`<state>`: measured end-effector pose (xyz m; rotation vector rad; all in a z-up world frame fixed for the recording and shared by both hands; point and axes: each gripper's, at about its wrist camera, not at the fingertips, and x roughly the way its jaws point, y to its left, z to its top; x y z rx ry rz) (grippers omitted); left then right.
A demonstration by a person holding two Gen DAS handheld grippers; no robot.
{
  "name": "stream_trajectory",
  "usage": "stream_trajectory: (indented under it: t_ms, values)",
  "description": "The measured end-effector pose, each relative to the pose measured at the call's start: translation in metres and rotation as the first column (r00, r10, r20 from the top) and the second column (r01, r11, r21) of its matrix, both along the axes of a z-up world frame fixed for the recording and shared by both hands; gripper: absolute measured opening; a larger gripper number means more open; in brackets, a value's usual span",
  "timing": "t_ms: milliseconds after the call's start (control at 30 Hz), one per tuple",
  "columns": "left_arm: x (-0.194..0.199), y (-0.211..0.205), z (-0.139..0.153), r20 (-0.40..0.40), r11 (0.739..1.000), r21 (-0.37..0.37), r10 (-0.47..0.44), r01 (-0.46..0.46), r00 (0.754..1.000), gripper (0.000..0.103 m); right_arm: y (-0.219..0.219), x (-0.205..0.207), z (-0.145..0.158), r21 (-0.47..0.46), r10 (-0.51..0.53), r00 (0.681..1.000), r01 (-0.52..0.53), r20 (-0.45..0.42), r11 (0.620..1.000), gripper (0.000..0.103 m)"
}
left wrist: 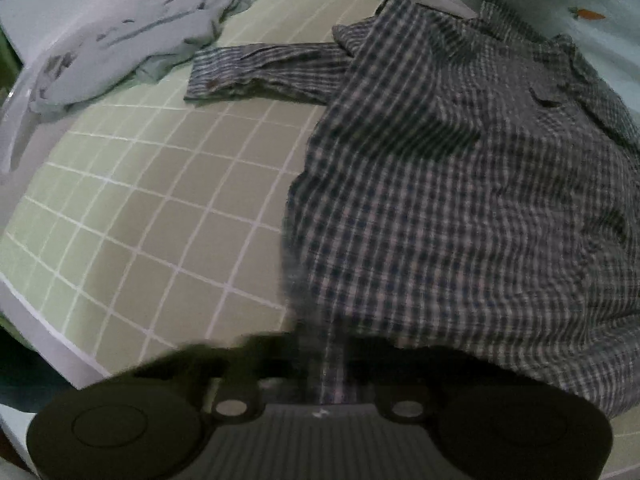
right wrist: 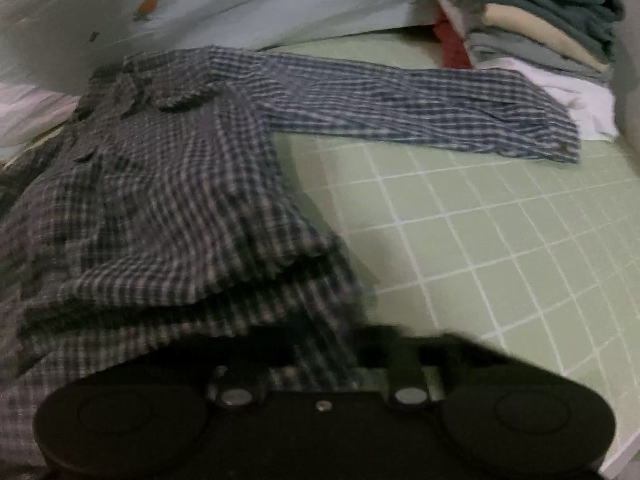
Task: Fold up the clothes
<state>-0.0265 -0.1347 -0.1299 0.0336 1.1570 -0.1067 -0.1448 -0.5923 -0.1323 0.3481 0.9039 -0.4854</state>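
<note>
A dark blue-and-white checked shirt [left wrist: 460, 184] lies on a green gridded mat [left wrist: 140, 208], its body lifted at the near hem. One sleeve [left wrist: 260, 70] stretches left on the mat in the left wrist view. My left gripper [left wrist: 320, 352] is shut on the shirt's hem at its left corner. In the right wrist view the shirt [right wrist: 160, 208] is bunched in folds and its other sleeve [right wrist: 420, 108] stretches right. My right gripper [right wrist: 332, 356] is shut on the hem at the right corner. The fingertips are blurred and partly covered by cloth.
A crumpled pale grey garment [left wrist: 132, 36] lies at the mat's far left. A stack of folded clothes [right wrist: 532, 32] stands at the far right. Pale bedding with a carrot print [right wrist: 240, 4] lies behind the mat [right wrist: 500, 240]. The mat's white edge [left wrist: 44, 320] is near left.
</note>
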Motion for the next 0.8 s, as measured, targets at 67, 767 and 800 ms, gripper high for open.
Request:
stream_trajectory:
  t_ms: [67, 767, 800]
  values:
    - [0.000, 0.009, 0.011, 0.016, 1.000, -0.015, 0.010, -0.010, 1.000, 0.001, 0.002, -0.004, 0.013, 0.009, 0.012, 1.000, -0.012, 0.008, 1.000, 0.001]
    - [0.017, 0.000, 0.037, 0.106, 1.000, 0.013, -0.008, 0.006, 0.994, 0.084, 0.006, -0.058, 0.027, 0.026, -0.180, 0.984, 0.180, -0.010, 0.983, 0.090]
    - [0.015, -0.008, 0.040, 0.121, 1.000, 0.009, -0.024, 0.023, 0.992, 0.087, 0.005, -0.058, 0.027, 0.008, -0.177, 0.984, 0.177, 0.000, 0.984, 0.097]
